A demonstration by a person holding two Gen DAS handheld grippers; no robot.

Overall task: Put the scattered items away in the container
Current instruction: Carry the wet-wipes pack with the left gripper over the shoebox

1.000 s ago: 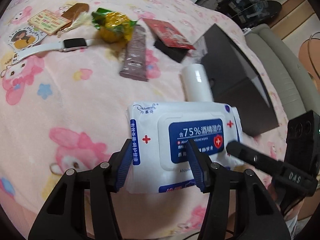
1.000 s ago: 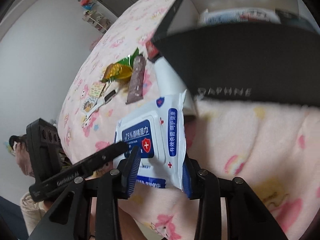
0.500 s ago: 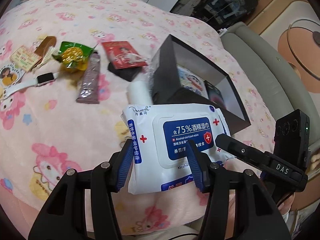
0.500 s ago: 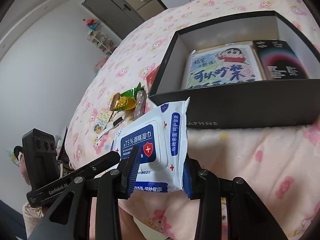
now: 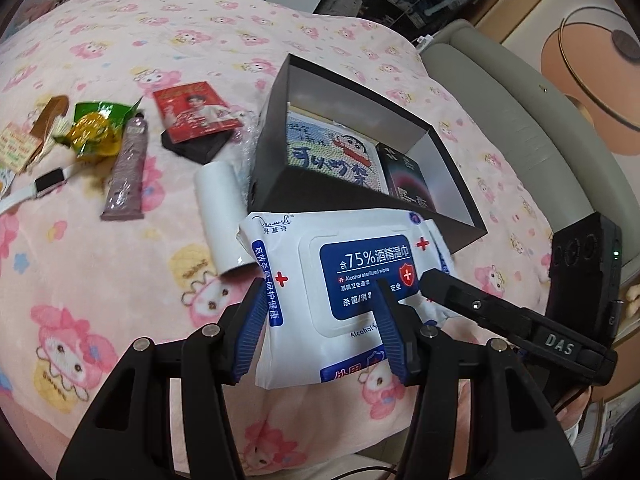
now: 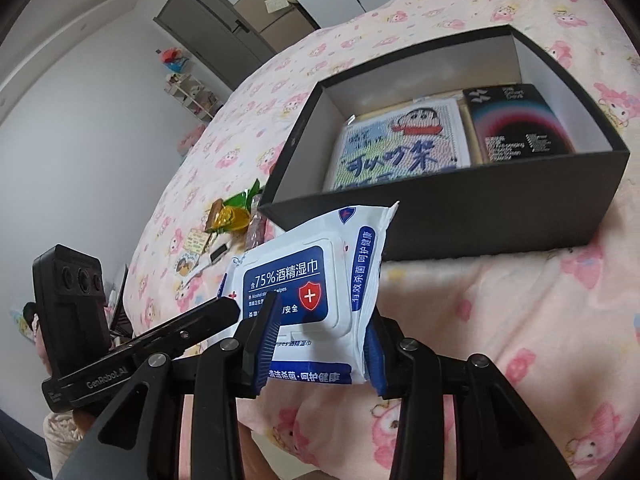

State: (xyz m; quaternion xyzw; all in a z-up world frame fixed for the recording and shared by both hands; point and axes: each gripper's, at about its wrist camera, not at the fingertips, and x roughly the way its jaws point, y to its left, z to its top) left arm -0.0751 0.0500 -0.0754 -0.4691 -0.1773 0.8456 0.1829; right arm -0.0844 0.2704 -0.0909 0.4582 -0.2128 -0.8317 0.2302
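Note:
A white and blue pack of alcohol wipes (image 5: 360, 276) hangs in the air just in front of the open black box (image 5: 280, 184), held from both sides. My left gripper (image 5: 318, 292) is shut on its left part. My right gripper (image 6: 324, 320) has the pack (image 6: 304, 280) between its pads, which still touch it while the jaws are opening slightly. The box (image 6: 480, 216) holds a cartoon picture card (image 6: 400, 148) and a dark flat packet (image 6: 520, 120). On the bed lie a white roll (image 5: 220, 208), a brown tube (image 5: 128, 168), a yellow-green snack bag (image 5: 96, 132), a red packet (image 5: 196, 112) and a white watch (image 5: 44, 182).
Everything lies on a pink cartoon-print blanket (image 5: 120, 280) over a bed. Small cards (image 5: 16, 148) lie at the far left. A grey padded bed edge (image 5: 520, 112) runs along the right. A wardrobe and shelves (image 6: 224, 32) stand by the far wall.
Both grippers have risen with the wipes pack and carried it toward the black box. The inside of the box has come into view.

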